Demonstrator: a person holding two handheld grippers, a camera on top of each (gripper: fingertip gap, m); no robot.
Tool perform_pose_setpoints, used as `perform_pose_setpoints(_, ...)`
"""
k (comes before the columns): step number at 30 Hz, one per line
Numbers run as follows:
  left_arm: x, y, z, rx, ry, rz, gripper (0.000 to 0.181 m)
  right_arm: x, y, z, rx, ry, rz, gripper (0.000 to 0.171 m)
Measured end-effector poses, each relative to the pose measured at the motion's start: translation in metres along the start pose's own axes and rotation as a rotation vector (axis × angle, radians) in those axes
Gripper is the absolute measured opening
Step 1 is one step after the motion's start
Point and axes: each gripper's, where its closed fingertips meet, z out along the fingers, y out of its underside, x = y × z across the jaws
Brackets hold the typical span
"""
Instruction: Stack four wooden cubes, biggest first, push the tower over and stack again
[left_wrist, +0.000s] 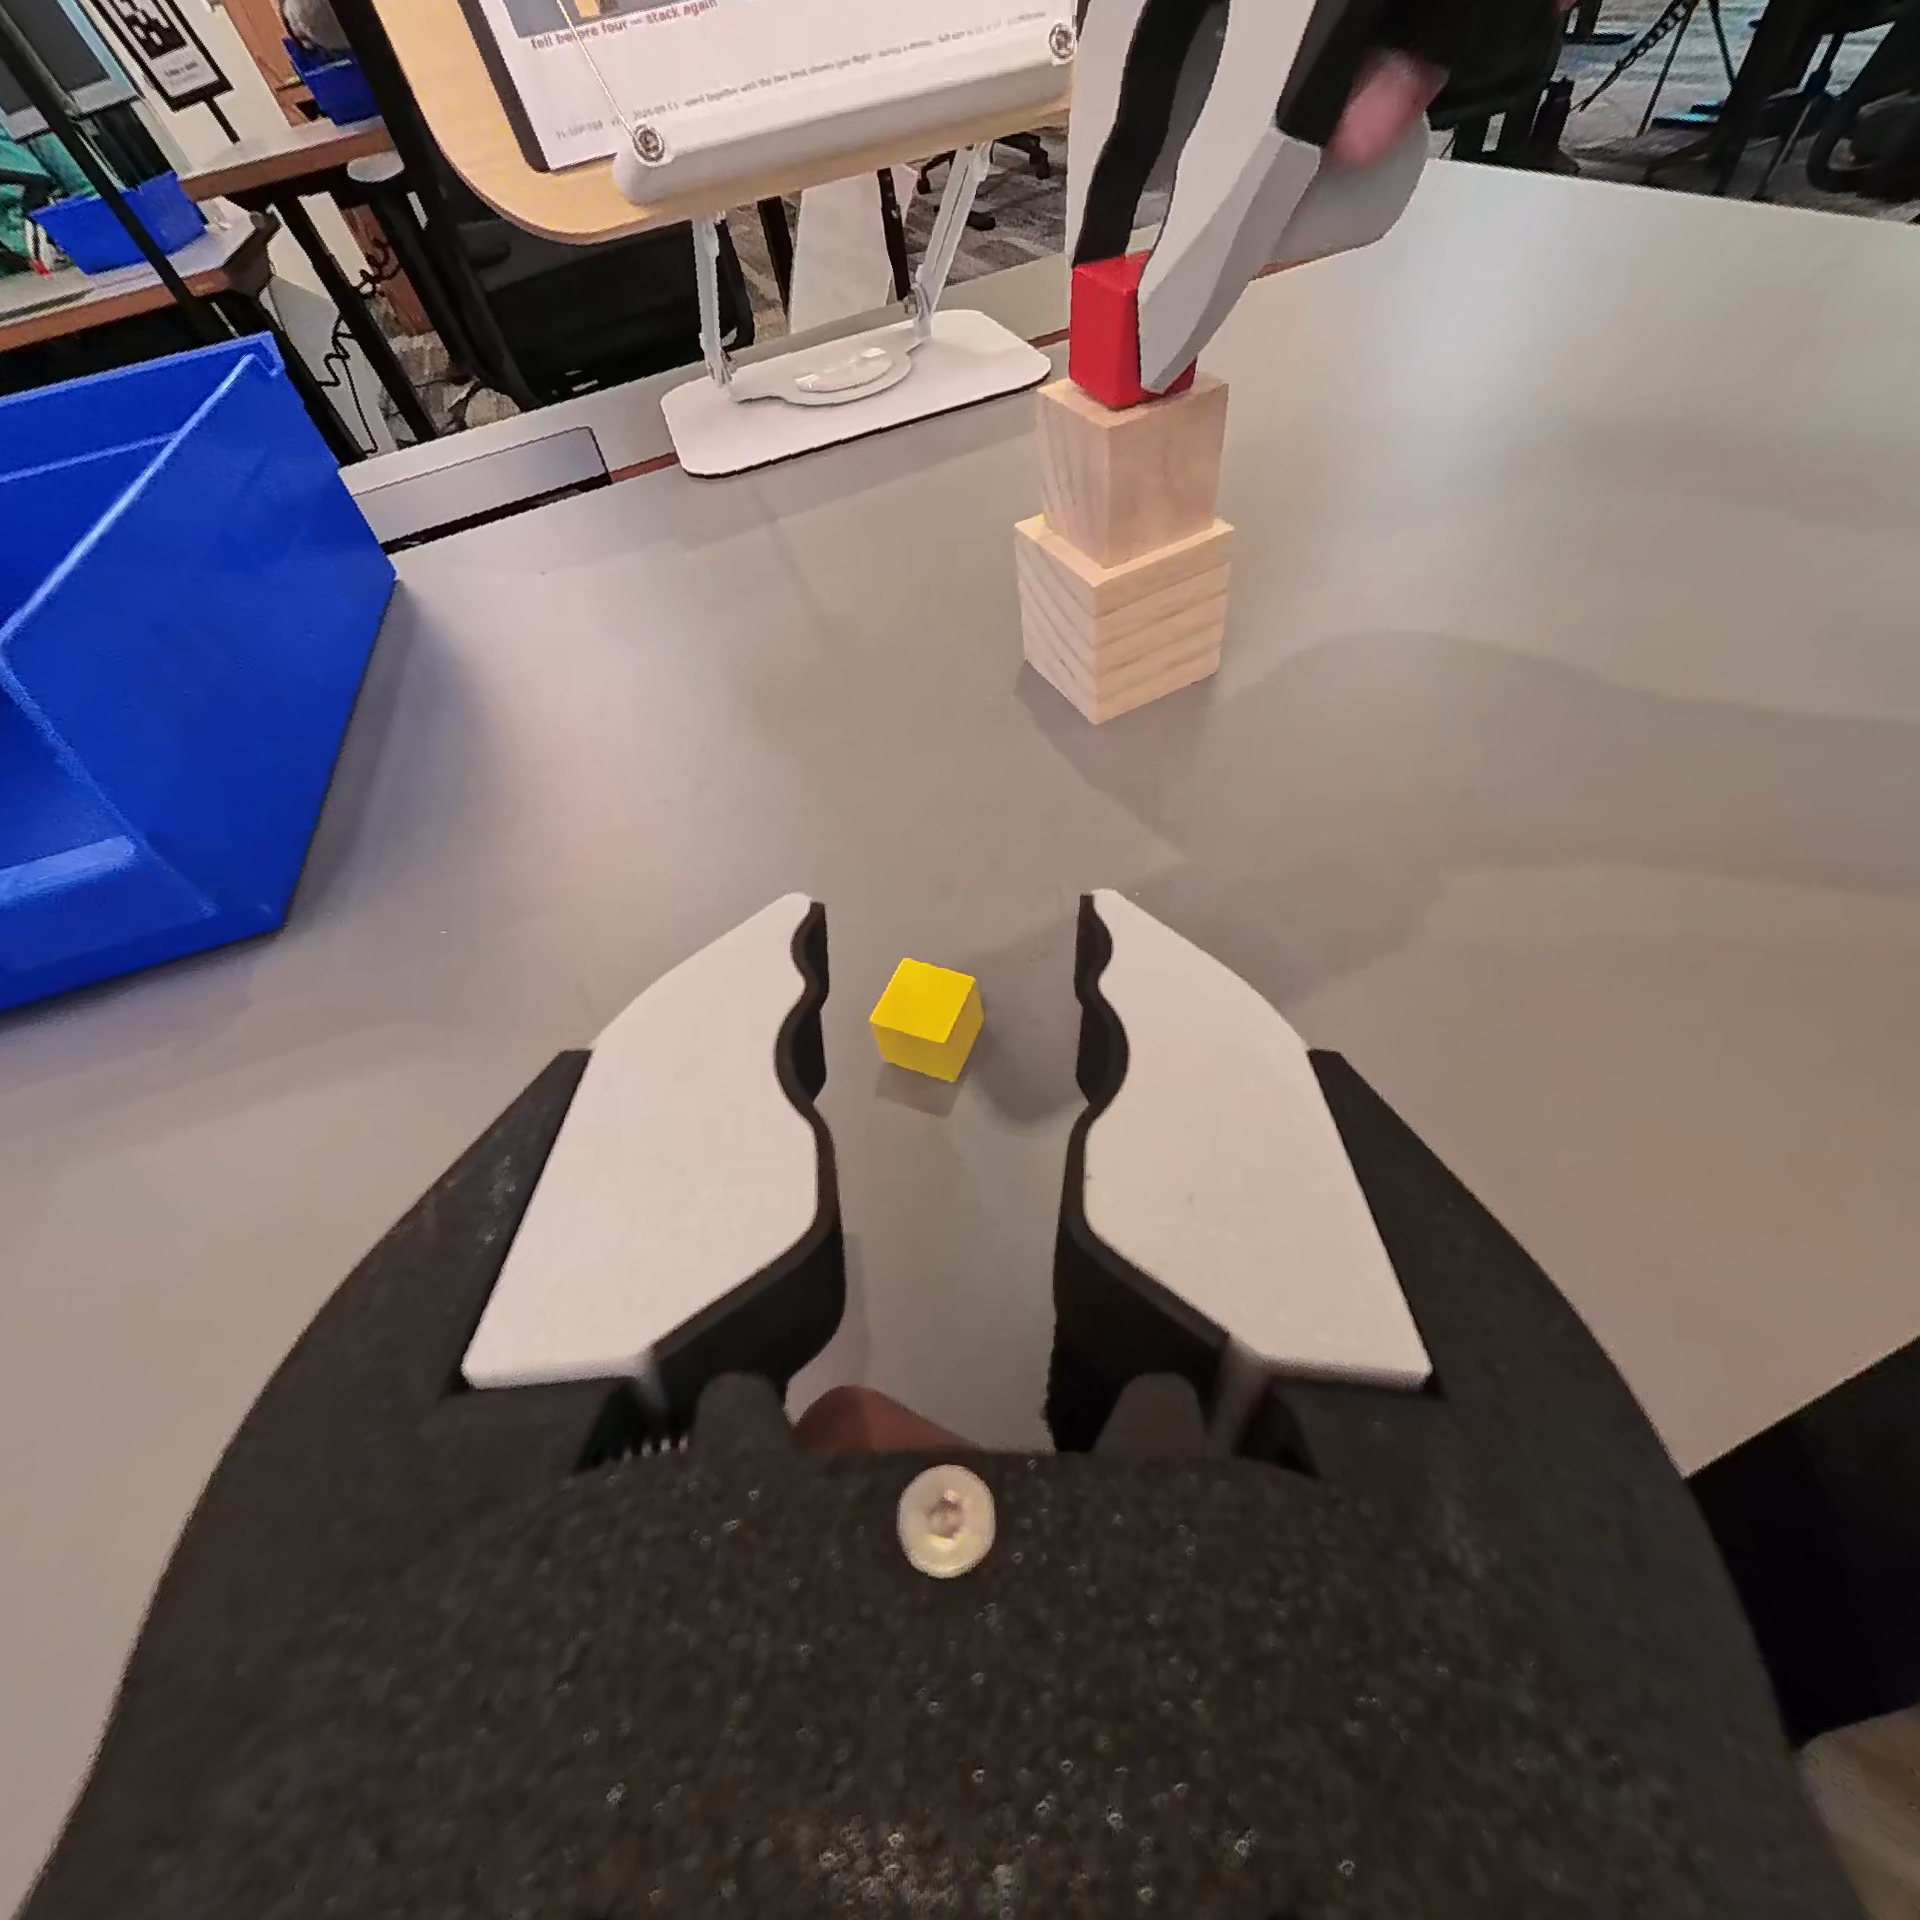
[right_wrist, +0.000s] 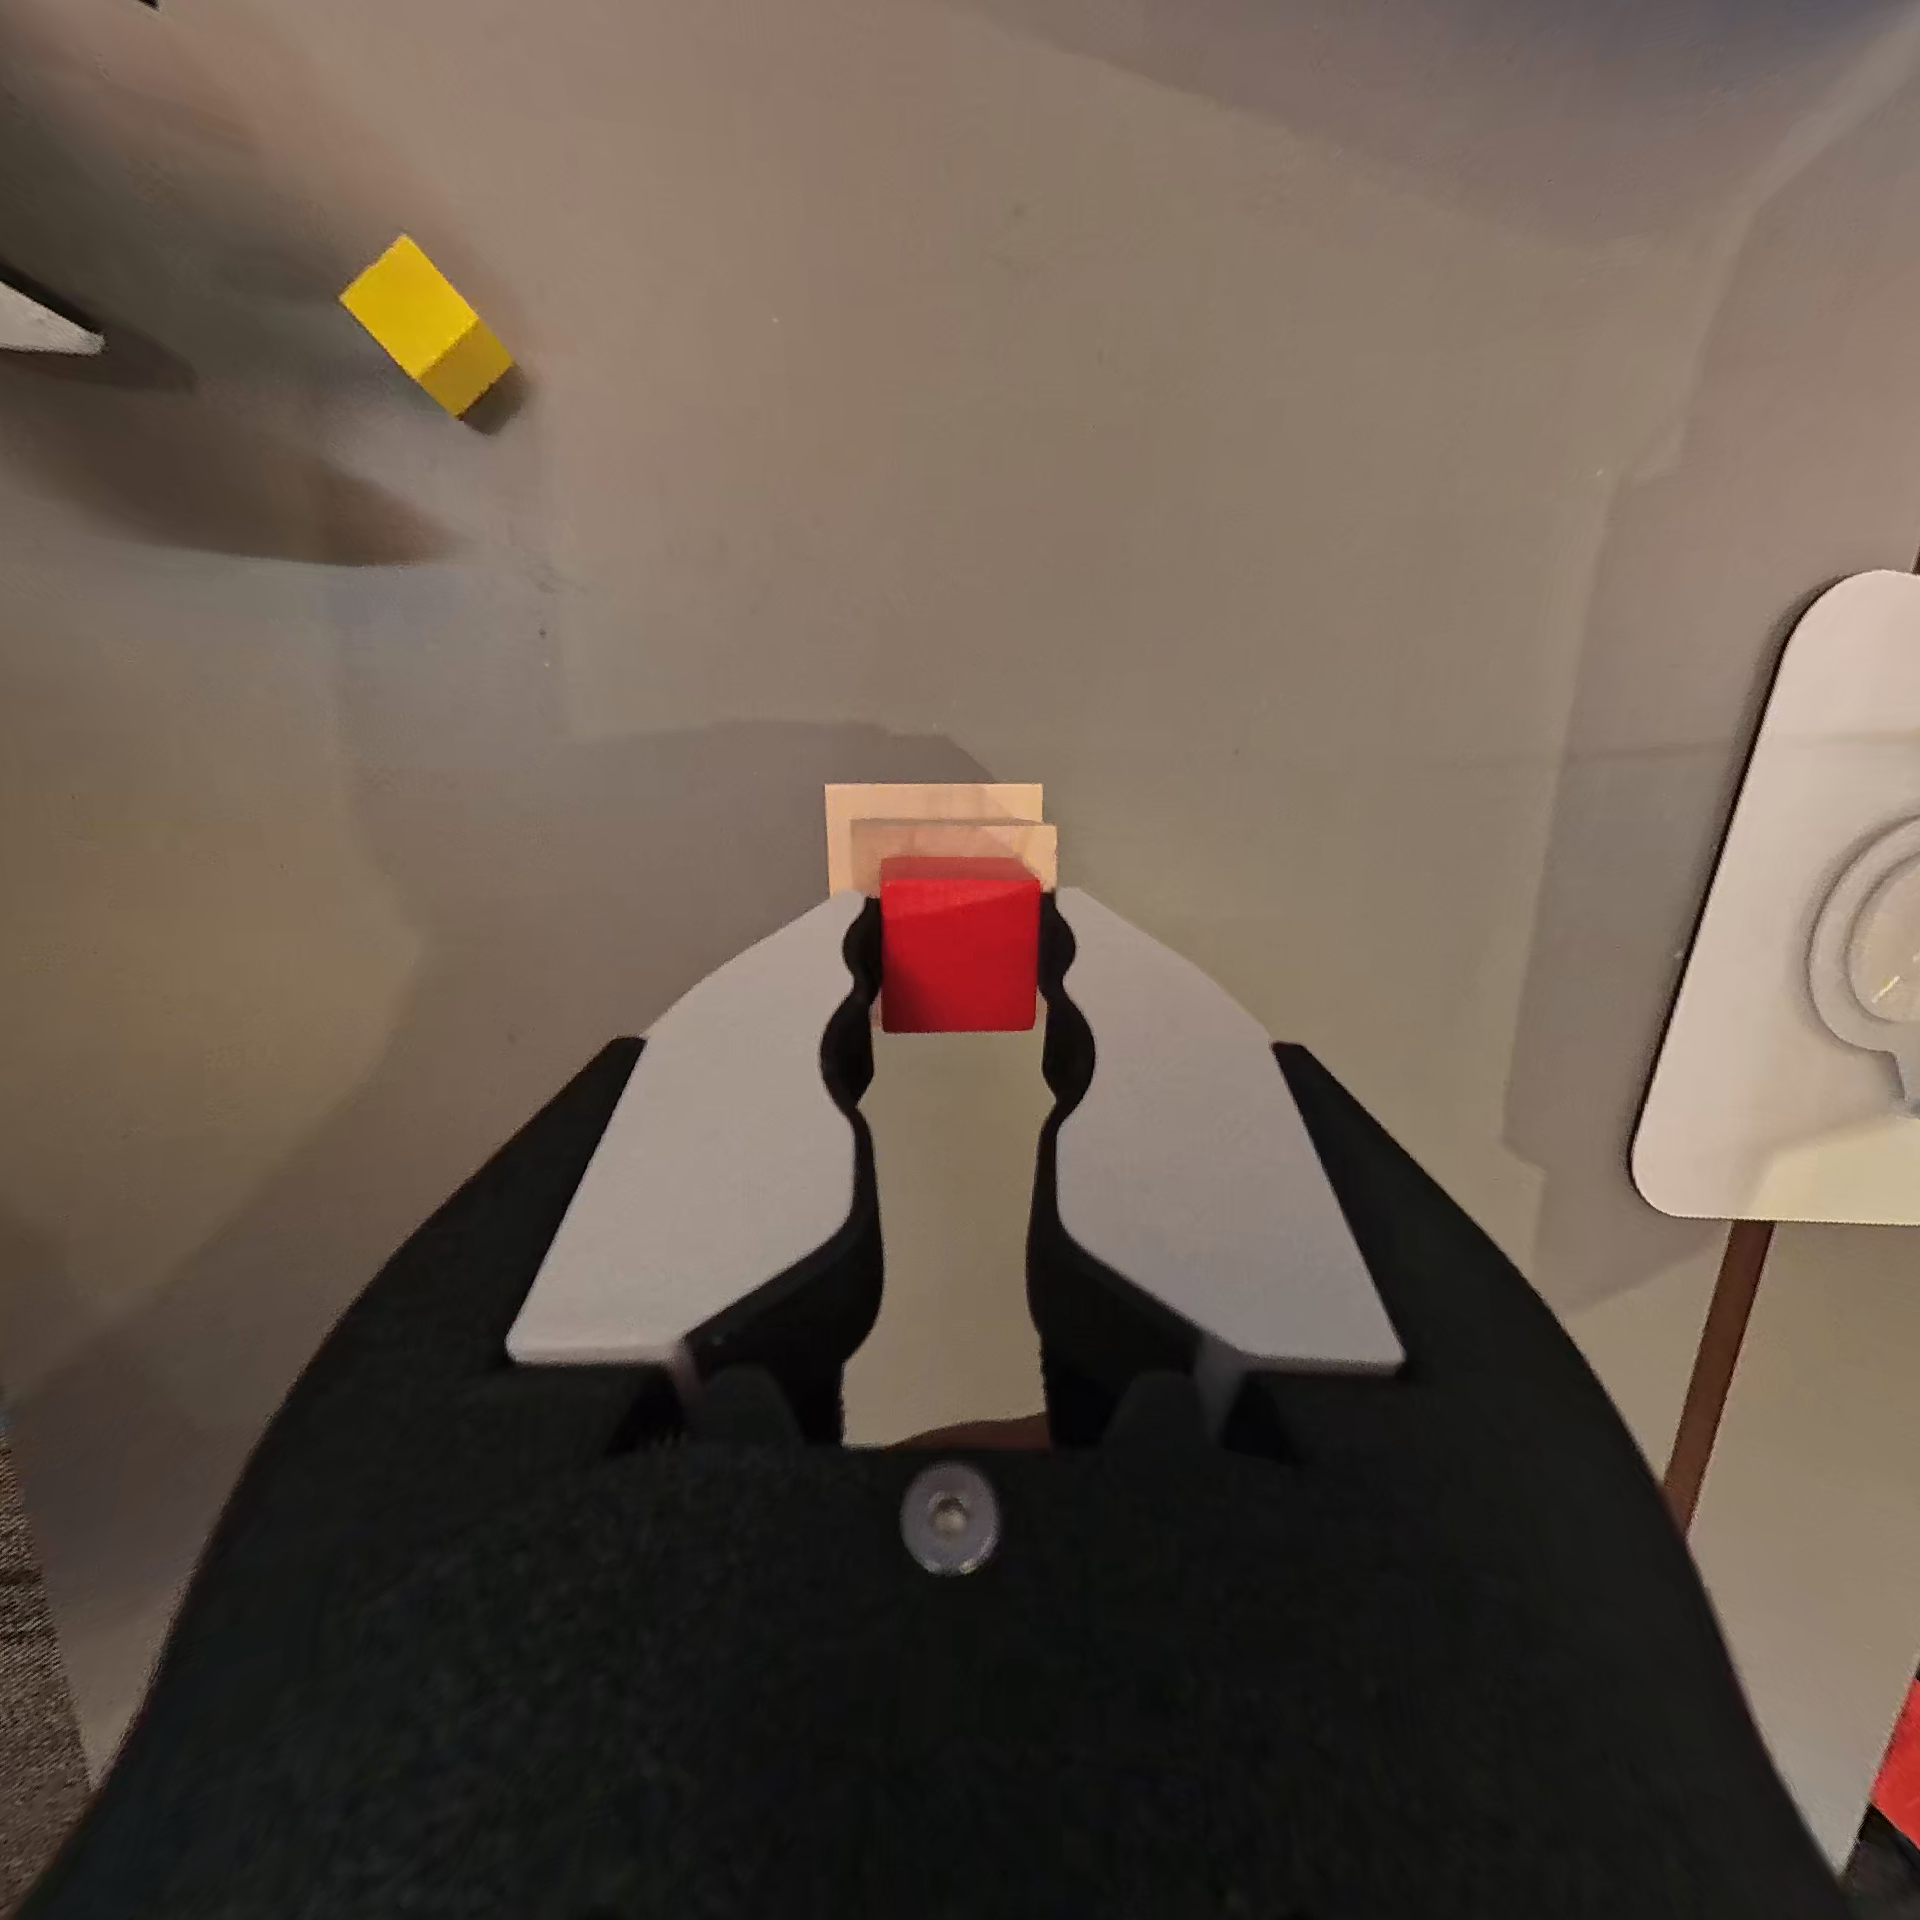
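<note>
A large pale wooden cube (left_wrist: 1124, 623) stands on the grey table (left_wrist: 1507, 831), with a smaller pale cube (left_wrist: 1130, 473) on top of it. My right gripper (right_wrist: 958, 914) is shut on a red cube (right_wrist: 958, 956) and holds it on the top of the smaller pale cube; it shows from above in the left wrist view (left_wrist: 1127, 322). A small yellow cube (left_wrist: 927, 1016) lies on the table between the tips of my left gripper (left_wrist: 951, 920), which is open and empty. The yellow cube also shows in the right wrist view (right_wrist: 426, 324).
A blue plastic bin (left_wrist: 156, 665) stands at the left. A white stand base (left_wrist: 862, 390) with a sign board sits behind the tower; its base also shows in the right wrist view (right_wrist: 1787, 914). The table edge runs at the lower right.
</note>
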Motion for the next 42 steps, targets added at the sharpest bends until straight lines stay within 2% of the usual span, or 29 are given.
perform_pose_setpoints(3, 0.000, 0.000, 0.000, 0.001, -0.003, -0.001, 0.045, 0.001, 0.003, -0.001, -0.016, 0.014, -0.017, 0.030)
perform_pose_setpoints(7, 0.000, 0.000, -0.001, -0.002, -0.003, 0.004, 0.045, 0.000, 0.001, -0.024, 0.049, 0.067, -0.014, 0.045)
perform_pose_setpoints(11, -0.005, 0.003, -0.001, -0.032, -0.016, 0.032, 0.045, -0.011, 0.001, -0.079, 0.272, 0.236, 0.063, 0.049)
perform_pose_setpoints(15, -0.016, 0.012, -0.001, -0.136, -0.018, 0.119, 0.046, -0.058, 0.023, -0.109, 0.576, 0.421, 0.230, 0.049)
perform_pose_setpoints(19, -0.012, 0.029, 0.007, -0.255, 0.077, 0.092, 0.047, -0.116, 0.062, -0.093, 0.788, 0.488, 0.442, 0.058)
perform_pose_setpoints(24, -0.009, 0.048, 0.023, -0.409, 0.145, 0.118, 0.053, -0.166, 0.098, -0.056, 0.761, 0.501, 0.556, 0.060)
perform_pose_setpoints(28, -0.009, 0.055, 0.031, -0.515, 0.192, 0.192, 0.054, -0.194, 0.098, -0.051, 0.829, 0.423, 0.618, 0.059)
perform_pose_setpoints(35, -0.006, 0.056, 0.037, -0.581, 0.256, 0.250, 0.053, -0.201, 0.111, -0.051, 0.846, 0.432, 0.646, 0.056)
perform_pose_setpoints(37, -0.001, 0.058, 0.037, -0.588, 0.282, 0.244, 0.040, -0.199, 0.116, -0.051, 0.850, 0.438, 0.668, 0.056)
perform_pose_setpoints(38, 0.002, 0.059, 0.037, -0.593, 0.303, 0.239, 0.023, -0.198, 0.119, -0.051, 0.850, 0.444, 0.679, 0.056)
perform_pose_setpoints(42, 0.002, 0.057, 0.041, -0.595, 0.306, 0.222, 0.022, -0.192, 0.129, -0.052, 0.840, 0.476, 0.720, 0.056)
